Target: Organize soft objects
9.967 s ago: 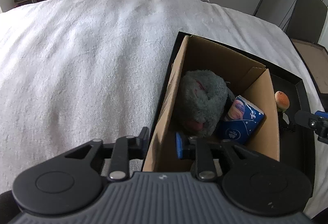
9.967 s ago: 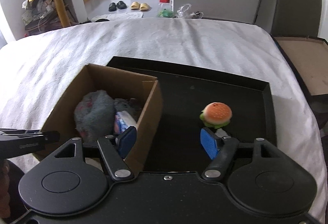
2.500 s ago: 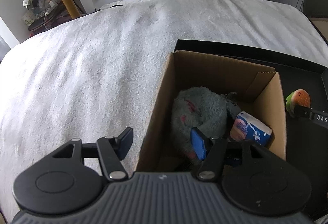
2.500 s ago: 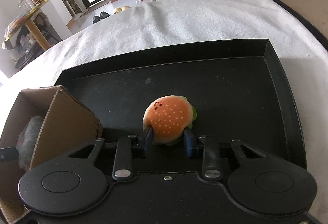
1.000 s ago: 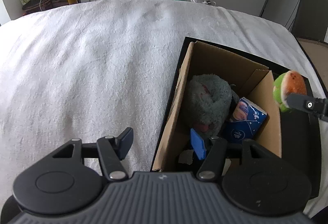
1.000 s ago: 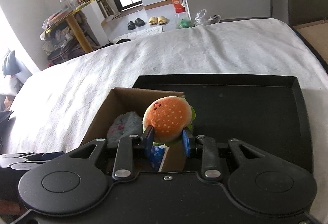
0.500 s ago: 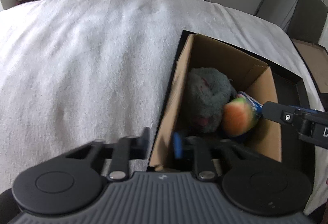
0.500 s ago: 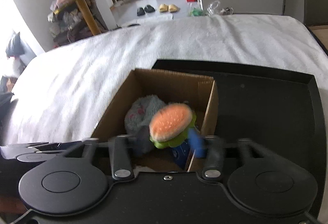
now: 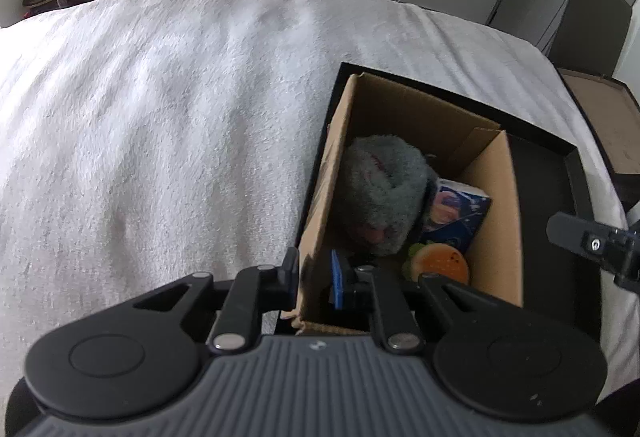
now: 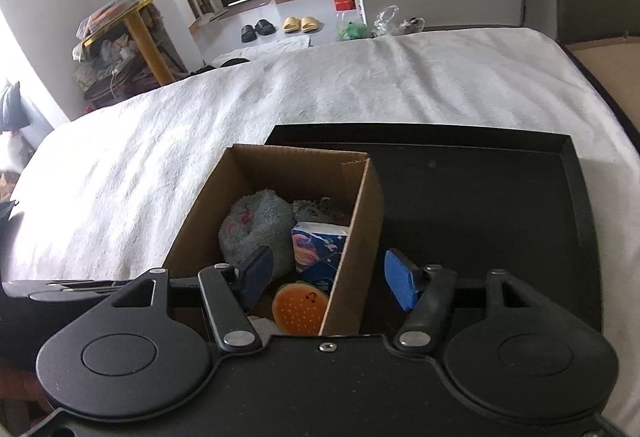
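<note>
While my left gripper (image 9: 314,279) tilts steeply down, clamped on the cardboard box (image 9: 320,189) wall, my right gripper (image 10: 328,273) gapes empty, burger toy (image 10: 299,307) at six o'clock.

box (image 10: 352,277): plain brown corrugated cardboard, matt, raw cut edges
tray (image 10: 500,197): black, smooth, dull sheen, looks like plastic
bed cover (image 9: 160,117): white terry-like cloth, nubbly pile
grey toy (image 10: 256,225): fluffy plush, at 11 o'clock in box
burger toy (image 10: 300,307): orange soft fabric, matt, at 6 o'clock
tissue pack (image 10: 316,249): blue printed wrap, slightly glossy
finger pads (image 10: 400,285): blue, ribbed, rubbery
gripper bodies (image 9: 312,389): matt black plastic, metal pivot pins
</note>
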The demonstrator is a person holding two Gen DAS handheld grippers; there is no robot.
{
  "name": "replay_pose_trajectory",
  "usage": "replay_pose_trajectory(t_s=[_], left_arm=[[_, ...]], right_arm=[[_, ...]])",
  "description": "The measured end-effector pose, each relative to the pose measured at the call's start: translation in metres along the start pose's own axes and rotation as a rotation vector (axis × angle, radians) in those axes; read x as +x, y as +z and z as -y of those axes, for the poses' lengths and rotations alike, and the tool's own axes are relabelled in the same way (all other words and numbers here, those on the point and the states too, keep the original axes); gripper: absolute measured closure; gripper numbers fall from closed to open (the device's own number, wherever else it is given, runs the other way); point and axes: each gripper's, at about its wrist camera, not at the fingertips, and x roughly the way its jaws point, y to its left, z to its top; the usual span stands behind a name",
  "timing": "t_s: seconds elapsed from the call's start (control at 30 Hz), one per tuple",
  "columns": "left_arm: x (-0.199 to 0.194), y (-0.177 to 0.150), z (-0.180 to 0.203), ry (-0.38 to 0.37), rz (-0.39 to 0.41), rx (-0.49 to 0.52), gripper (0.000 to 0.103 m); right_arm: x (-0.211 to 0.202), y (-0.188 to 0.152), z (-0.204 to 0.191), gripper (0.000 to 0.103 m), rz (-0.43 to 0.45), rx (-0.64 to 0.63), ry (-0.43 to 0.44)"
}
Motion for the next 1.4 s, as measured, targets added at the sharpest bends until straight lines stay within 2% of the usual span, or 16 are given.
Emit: replay_pose_trajectory(t_s=[0.1, 0.17, 0.3, 0.47, 0.57, 0.63, 0.7, 0.77, 0.87, 1.03, 1.4], left_arm=[[-0.011, 0.001, 0.004, -0.006, 0.0, 0.008, 0.086], [-0.018, 0.0, 0.006, -0.005, 0.003, 0.015, 0.082], [-0.035, -0.002, 0.01, -0.003, 0.017, 0.03, 0.063], [-0.056, -0.005, 0.014, 0.001, 0.038, 0.051, 0.054], [-0.066, -0.007, 0.016, 0.001, 0.038, 0.064, 0.045], [-0.074, -0.01, 0.017, -0.003, 0.04, 0.072, 0.033], [-0.081, -0.012, 0.019, 0.005, 0.048, 0.084, 0.029], [-0.088, -0.015, 0.021, 0.022, 0.055, 0.096, 0.028], [-0.099, -0.019, 0.024, 0.004, 0.053, 0.115, 0.025], [-0.116, -0.025, 0.026, -0.004, 0.065, 0.126, 0.017], [-0.148, -0.034, 0.023, -0.029, 0.096, 0.132, 0.015]], right_arm=[[-0.01, -0.003, 0.004, 0.041, 0.003, 0.022, 0.002], [-0.015, -0.004, 0.006, 0.035, 0.009, 0.032, -0.001], [-0.028, -0.009, 0.008, 0.029, 0.02, 0.054, 0.005], [-0.044, -0.016, 0.009, 0.023, 0.024, 0.076, 0.015], [-0.054, -0.019, 0.01, 0.018, 0.025, 0.084, 0.016], [-0.061, -0.021, 0.01, 0.016, 0.034, 0.088, 0.017], [-0.068, -0.023, 0.011, 0.01, 0.04, 0.094, 0.013], [-0.075, -0.024, 0.011, 0.004, 0.043, 0.092, 0.0], [-0.085, -0.027, 0.011, 0.0, 0.055, 0.083, -0.015], [-0.1, -0.031, 0.011, 0.0, 0.065, 0.091, -0.027], [-0.131, -0.04, 0.008, 0.0, 0.1, 0.085, -0.063]])
